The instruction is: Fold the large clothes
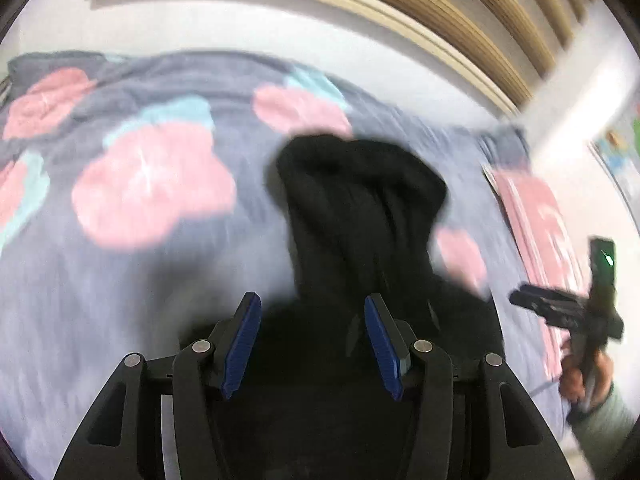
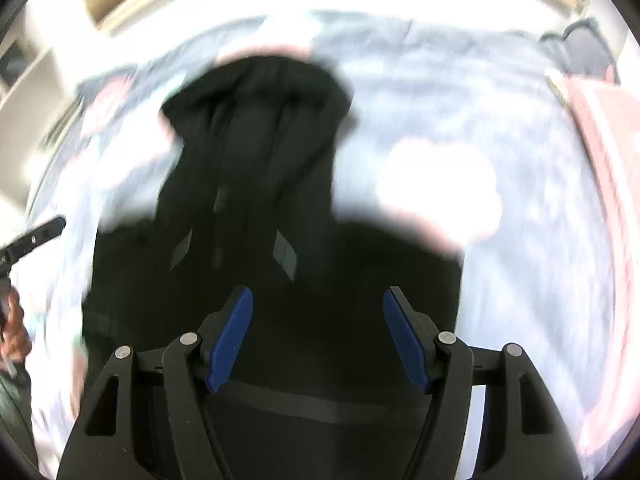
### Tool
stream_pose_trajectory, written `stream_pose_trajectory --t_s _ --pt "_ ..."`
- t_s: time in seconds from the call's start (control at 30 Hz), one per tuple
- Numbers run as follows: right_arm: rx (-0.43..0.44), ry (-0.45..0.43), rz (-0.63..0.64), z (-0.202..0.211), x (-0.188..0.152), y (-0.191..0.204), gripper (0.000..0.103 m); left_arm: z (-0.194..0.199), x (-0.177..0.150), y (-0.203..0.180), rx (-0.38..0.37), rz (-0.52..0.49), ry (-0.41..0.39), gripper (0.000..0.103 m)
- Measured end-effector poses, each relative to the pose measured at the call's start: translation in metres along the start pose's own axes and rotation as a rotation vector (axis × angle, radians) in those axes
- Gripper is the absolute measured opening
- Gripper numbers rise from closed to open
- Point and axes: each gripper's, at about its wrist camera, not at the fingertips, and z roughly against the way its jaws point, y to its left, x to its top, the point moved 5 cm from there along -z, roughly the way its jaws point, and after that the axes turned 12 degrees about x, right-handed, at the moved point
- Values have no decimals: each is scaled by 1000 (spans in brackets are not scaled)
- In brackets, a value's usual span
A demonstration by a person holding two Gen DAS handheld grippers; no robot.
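A black garment (image 1: 360, 216) lies on a grey bedspread with pink and teal blobs (image 1: 152, 184). Its narrow end points away and its wide part spreads under my fingers. My left gripper (image 1: 312, 304) is open above the wide part, holding nothing. In the right wrist view the same black garment (image 2: 256, 152) stretches away, with grey patches near its middle. My right gripper (image 2: 318, 296) is open over it and empty. The right gripper also shows in the left wrist view (image 1: 576, 312), in a hand at the far right. Both views are blurred by motion.
A pink folded cloth (image 1: 536, 216) lies at the bed's right edge; it also shows in the right wrist view (image 2: 600, 152). A wooden slatted headboard (image 1: 400, 4) and white wall stand behind the bed. The left gripper (image 2: 32, 236) shows at the left edge.
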Motion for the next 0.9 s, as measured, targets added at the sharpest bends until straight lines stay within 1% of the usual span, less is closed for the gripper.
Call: stream_pose_trajectory --t_s 0.03,0.07,0.1,0.17,0.23,0.27,0.33,0.43,0.47,0.5,0.53,0.57,0.6,0.63,0.67,0.7,0.77,0.8,0.83,0.87,0.9 --pt "-2 -20 -12 -3 13 4 71 -11 16 2 -1 24 -5 55" --pt "-2 -47 -39 -10 33 -2 71 -25 32 1 -16 48 -5 55" --pt "5 -55 -59 -15 43 -8 71 -36 44 -2 -28 60 -4 55" --pt "33 -59 -108 -34 67 -19 71 -63 62 -9 -17 54 8 55" --pt "39 -53 -132 -53 80 -28 71 -82 70 -14 -6 30 24 55" --pt "39 -46 -139 -61 84 -30 71 -100 74 -20 19 6 44 55" --pt "49 -22 -151 -79 89 -35 71 -123 76 -26 35 -23 68 55" --pt "39 23 -156 -115 101 -35 71 -152 78 -28 117 -26 86 55" --pt "14 53 -150 -130 104 -36 59 -164 81 -24 170 -21 90 55" --pt "-5 72 -140 -140 105 -38 9 -173 87 -15 251 -13 87 41" --pt "-22 80 -144 -143 107 -42 6 -172 94 -4 274 19 58 31" --pt "2 37 -182 -134 109 -48 5 -166 99 7 204 86 51 31" --pt "57 -18 -235 -118 112 -55 5 -157 101 19 113 166 45 31" --pt "97 -53 -264 -108 112 -60 5 -148 102 28 30 225 40 32" --pt "153 -93 -281 -93 108 -60 4 -136 100 33 -43 259 36 33" --pt "161 -123 -253 -82 103 -55 4 -125 95 34 -78 264 24 33" --pt "87 -136 -166 -77 92 -45 4 -117 78 35 -93 246 34 36" --pt "60 -114 -148 -85 85 -44 4 -123 71 38 -81 235 60 41" --pt "57 -87 -153 -95 81 -46 4 -140 58 45 -33 219 113 48" --pt "70 -44 -173 -111 75 -53 4 -160 47 52 18 205 180 50" --pt "85 17 -195 -131 68 -60 4 -179 35 58 49 194 249 52"
